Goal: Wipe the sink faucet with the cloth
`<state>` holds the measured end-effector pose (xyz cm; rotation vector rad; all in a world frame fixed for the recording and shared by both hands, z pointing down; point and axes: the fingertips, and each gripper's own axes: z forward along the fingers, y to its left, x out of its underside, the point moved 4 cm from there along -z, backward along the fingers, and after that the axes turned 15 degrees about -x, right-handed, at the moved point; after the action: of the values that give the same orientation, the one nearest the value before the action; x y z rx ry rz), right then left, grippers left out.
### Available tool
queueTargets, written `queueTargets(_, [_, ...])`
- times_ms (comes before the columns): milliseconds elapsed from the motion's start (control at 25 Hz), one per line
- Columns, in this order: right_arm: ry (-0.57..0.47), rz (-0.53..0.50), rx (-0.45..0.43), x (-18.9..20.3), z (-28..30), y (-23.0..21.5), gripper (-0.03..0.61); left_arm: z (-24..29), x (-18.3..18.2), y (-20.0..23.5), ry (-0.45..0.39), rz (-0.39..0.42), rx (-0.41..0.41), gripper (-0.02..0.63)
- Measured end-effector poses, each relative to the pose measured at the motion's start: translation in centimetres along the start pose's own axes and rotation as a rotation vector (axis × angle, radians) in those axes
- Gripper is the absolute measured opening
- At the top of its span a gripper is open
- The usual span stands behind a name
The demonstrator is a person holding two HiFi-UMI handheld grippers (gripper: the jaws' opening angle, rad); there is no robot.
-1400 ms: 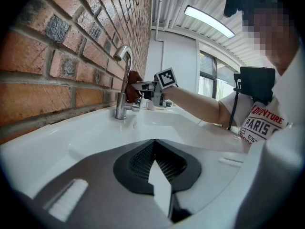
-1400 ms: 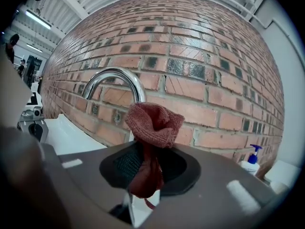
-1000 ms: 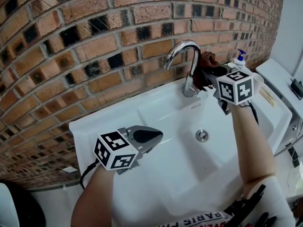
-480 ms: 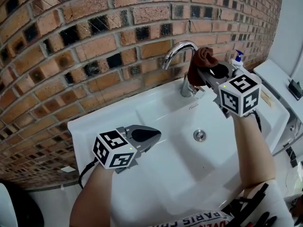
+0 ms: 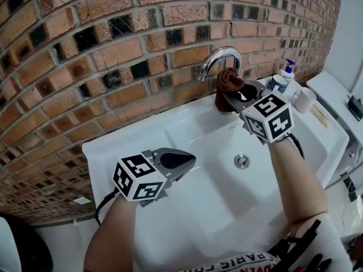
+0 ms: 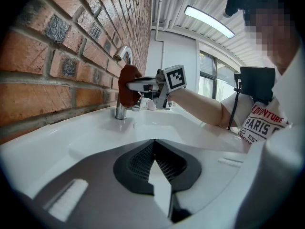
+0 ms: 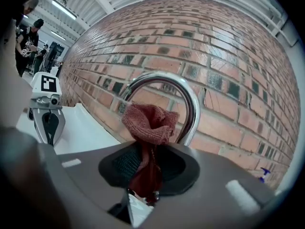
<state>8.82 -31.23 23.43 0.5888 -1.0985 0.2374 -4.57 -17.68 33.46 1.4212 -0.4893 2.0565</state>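
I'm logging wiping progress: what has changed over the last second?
The right gripper, jaws shut on the cloth, moved left from the right side of the faucet, so the cloth now sits in front of its neck. The left gripper stayed shut and empty over the left part of the sink.

Your cloth (image 5: 228, 83) is reddish brown with a knit weave. The faucet (image 5: 219, 56) is shiny silver. The sink (image 5: 187, 120) is plain white, and its drain (image 5: 241, 161) is silver. The wall (image 5: 113, 50) is orange-brown brick, with some black bricks mixed in and pale grey lines between. Your left gripper (image 5: 191, 162) and right gripper (image 5: 229, 98) are grey, with black pads (image 6: 138, 162) inside. Their cubes (image 5: 139, 180) are white with black square marks. The bottle (image 5: 286, 69) has a blue top. The mug (image 5: 304, 100) is white. Your shirt (image 5: 241, 263) is white with red letters.
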Motion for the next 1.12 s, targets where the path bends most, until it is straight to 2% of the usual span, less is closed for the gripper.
queueTargets(280, [0.039, 0.071, 0.021, 1.0, 0.7, -1.3, 0.094, 0.0, 0.0, 0.0, 0.0, 0.0, 0.001, 0.006])
queueTargets(440, [0.025, 0.113, 0.029, 1.2, 0.5, -1.8, 0.095, 0.0, 0.0, 0.0, -0.001, 0.0, 0.001, 0.006])
queueTargets(1120, [0.032, 0.127, 0.043, 0.4, 0.1, -2.2, 0.094, 0.0, 0.1, 0.0, -0.001, 0.0, -0.001, 0.006])
